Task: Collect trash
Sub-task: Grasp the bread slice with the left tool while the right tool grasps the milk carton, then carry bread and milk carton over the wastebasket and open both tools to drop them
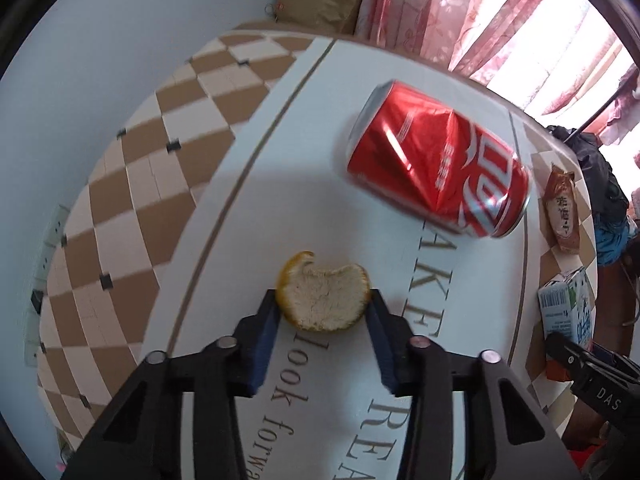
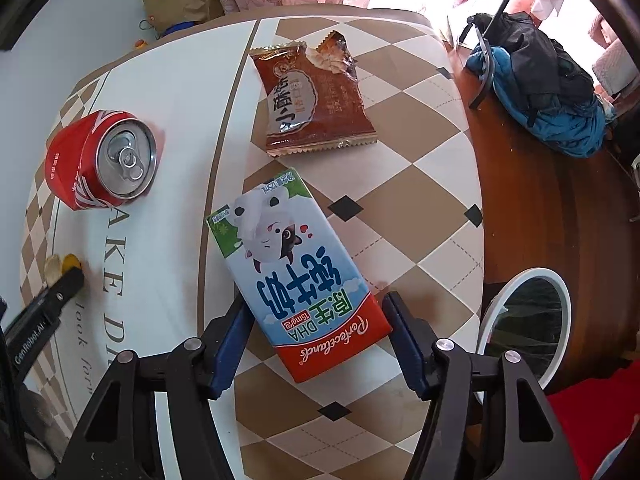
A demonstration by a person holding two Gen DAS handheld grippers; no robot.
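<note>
Four pieces of trash lie on your table [image 2: 420,80]: an orange peel [image 1: 326,298], a dented red can [image 1: 438,170], a brown snack wrapper [image 2: 310,100] and a milk carton [image 2: 302,276]. Your left gripper [image 1: 326,312] is clamped on the orange peel at lower centre of the left wrist view, both blue pads touching its edges. Your right gripper [image 2: 316,320] stands spread around the bottom end of the milk carton at lower centre of the right wrist view; the left pad seems to touch the carton, the right one shows a gap. The can lies on its side at left of that view, its opened top facing you, its inside too dark to read. The wrapper, torn open at its top, sits in the upper centre. A white-rimmed bin [image 2: 524,328] at the lower right has a dark lining; your gripper cuts off part of it, and its contents are hard to make out.
</note>
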